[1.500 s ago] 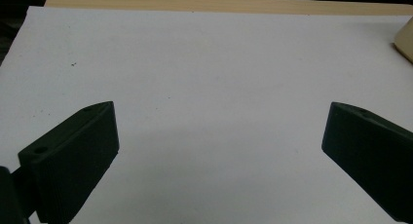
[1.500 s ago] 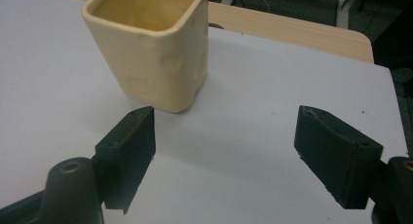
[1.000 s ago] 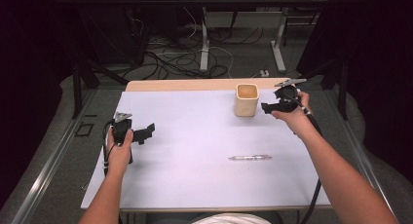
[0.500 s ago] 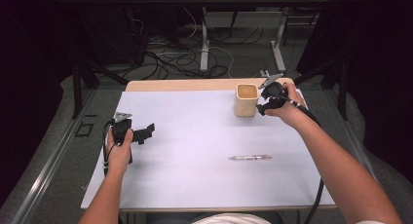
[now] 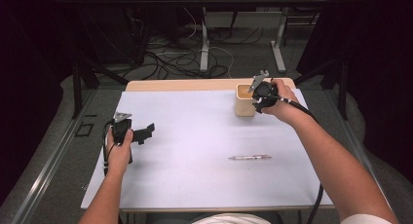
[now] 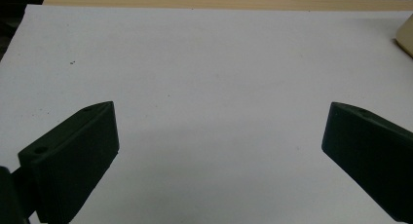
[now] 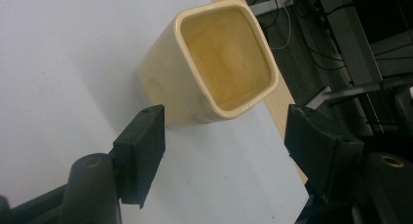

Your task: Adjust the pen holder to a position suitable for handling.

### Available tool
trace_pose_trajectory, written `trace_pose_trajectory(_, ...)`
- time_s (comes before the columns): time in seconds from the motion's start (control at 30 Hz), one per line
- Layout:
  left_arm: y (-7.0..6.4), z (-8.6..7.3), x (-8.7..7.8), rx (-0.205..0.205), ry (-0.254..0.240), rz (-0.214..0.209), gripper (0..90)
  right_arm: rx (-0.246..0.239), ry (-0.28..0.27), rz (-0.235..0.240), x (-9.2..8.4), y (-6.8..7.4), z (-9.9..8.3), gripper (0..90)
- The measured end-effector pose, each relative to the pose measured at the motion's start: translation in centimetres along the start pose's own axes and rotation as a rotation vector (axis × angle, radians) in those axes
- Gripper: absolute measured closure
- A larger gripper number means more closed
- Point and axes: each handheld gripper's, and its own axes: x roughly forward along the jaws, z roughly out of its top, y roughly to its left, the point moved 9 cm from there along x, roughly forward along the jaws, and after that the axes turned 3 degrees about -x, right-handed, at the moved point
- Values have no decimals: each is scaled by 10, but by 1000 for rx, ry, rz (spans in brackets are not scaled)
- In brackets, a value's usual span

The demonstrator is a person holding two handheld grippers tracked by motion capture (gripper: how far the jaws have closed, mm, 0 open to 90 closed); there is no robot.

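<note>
Two hand-held grippers work over a white-covered table [image 5: 195,185]. Right hand-held gripper [image 5: 257,98] sits at the near side of a cream square cup [image 5: 243,103] at the table's far edge; its jaws have just been closing, yet remain spread with the cup [image 7: 209,63] ahead of them, pads not touching it. Left hand-held gripper [image 5: 146,133] hovers at the left, jaws wide, holding nothing. One pen [image 5: 250,157] lies flat, well apart from the cup. Judging by this, the cup grasp is barely begun, and the pen is untouched.
</note>
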Motion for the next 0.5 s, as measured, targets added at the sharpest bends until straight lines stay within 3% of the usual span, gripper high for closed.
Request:
trace_pose_trajectory(0.03, 0, 0, 0, 0, -2, -1, 1, -31, 56, 3, -2, -1, -2, 323)
trace_pose_trajectory(0.07, 0, 0, 0, 0, -3, -2, 1, -36, 15, -9, 2, -2, 2, 328)
trace_pose_trajectory(0.3, 0, 0, 0, 0, -4, -3, 1, -85, 29, -14, 11, -3, 8, 358)
trace_pose_trajectory(0.5, 1, 0, 0, -5, -2, -1, 1, -162, 18, 27, 22, 3, 10, 418)
